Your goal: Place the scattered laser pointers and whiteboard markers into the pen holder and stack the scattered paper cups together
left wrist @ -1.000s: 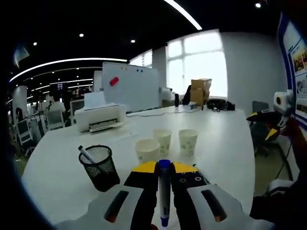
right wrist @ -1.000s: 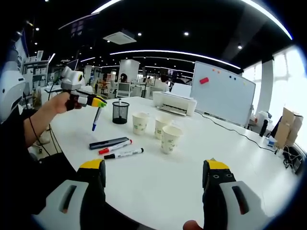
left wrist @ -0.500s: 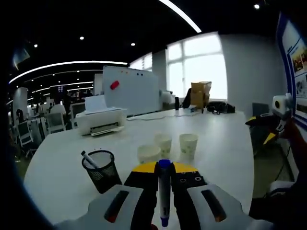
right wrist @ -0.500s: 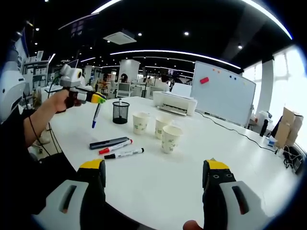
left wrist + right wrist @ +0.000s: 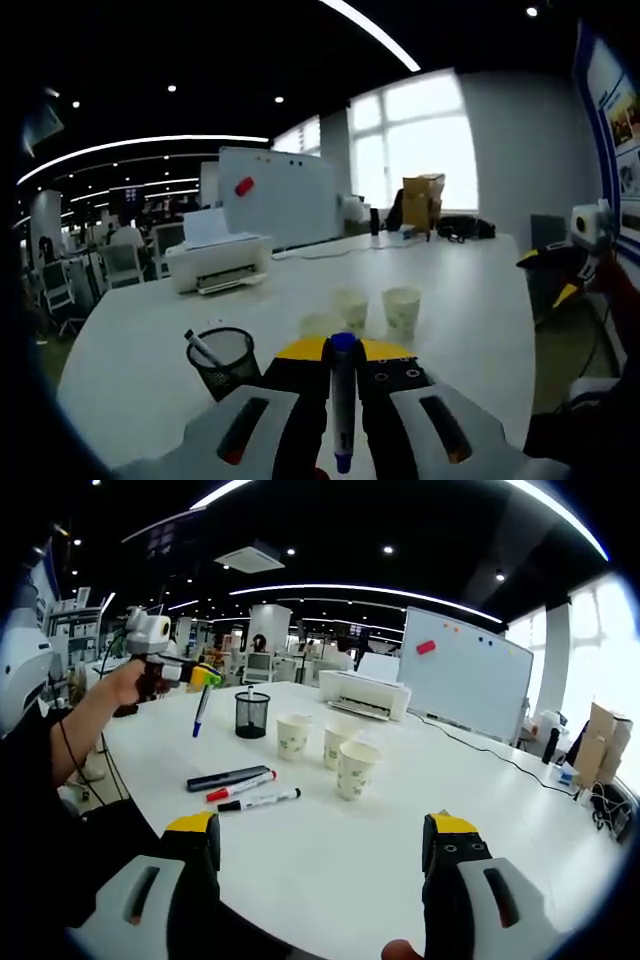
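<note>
Height was the change: the left gripper (image 5: 342, 352) had risen over the last second, still clamped on the blue marker (image 5: 341, 405), and in its view the pen holder (image 5: 225, 362) and the paper cups (image 5: 402, 313) had slid lower, the nearest cup half hidden behind the yellow jaw tips. At 9 o'clock of those tips sat the mesh holder with one marker already leaning inside. At 3 o'clock the right gripper (image 5: 553, 272) hung off the table edge.

From the right gripper view, the left gripper (image 5: 203, 676) showed at 10 o'clock, marker (image 5: 200, 712) dangling tip-down, above and just beside the pen holder (image 5: 251, 714). On the white table (image 5: 400, 830) lay a dark laser pointer (image 5: 226, 778), a red marker (image 5: 240, 786) and a black marker (image 5: 258, 801), side by side; the left gripper view hid these. The three cups (image 5: 355, 770) stood apart, unstacked. The right gripper (image 5: 322, 848) stayed spread wide, holding nothing.
</note>
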